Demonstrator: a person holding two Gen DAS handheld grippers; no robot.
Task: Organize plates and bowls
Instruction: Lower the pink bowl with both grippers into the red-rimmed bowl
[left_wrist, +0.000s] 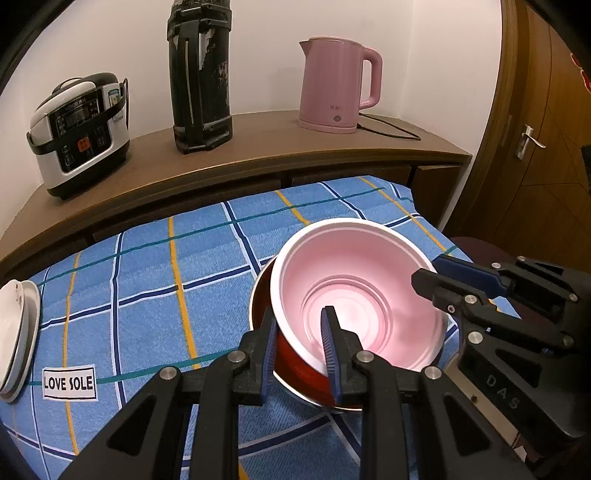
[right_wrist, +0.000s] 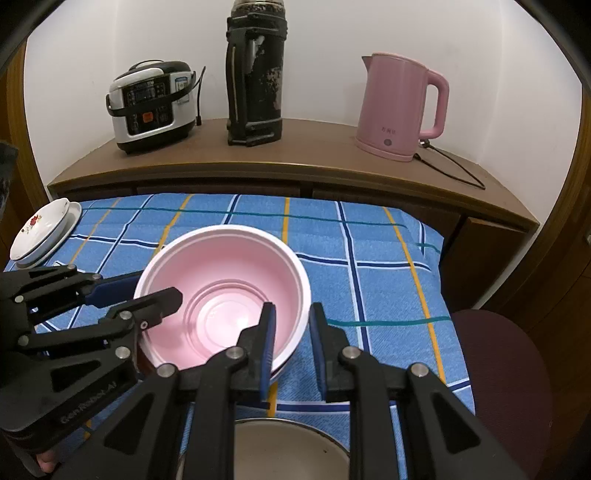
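A pink bowl (left_wrist: 354, 280) (right_wrist: 229, 288) with a white rim sits nested in a red bowl (left_wrist: 299, 363) on the blue checked cloth (left_wrist: 147, 288). My left gripper (left_wrist: 301, 332) (right_wrist: 159, 286) is shut on the near wall, one finger inside the pink bowl and the other outside the red one. My right gripper (right_wrist: 291, 332) (left_wrist: 426, 267) is shut on the pink bowl's opposite rim, one finger inside and one outside. A steel bowl (right_wrist: 291, 446) lies just below the right gripper. A stack of white plates (left_wrist: 18, 332) (right_wrist: 44, 232) sits at the cloth's left edge.
Behind the table a wooden sideboard (right_wrist: 280, 166) carries a rice cooker (right_wrist: 155, 107), a black thermos (right_wrist: 255, 74) and a pink kettle (right_wrist: 399, 107) with its cord. A dark red chair seat (right_wrist: 498, 369) stands to the right, near a wooden door (left_wrist: 535, 155).
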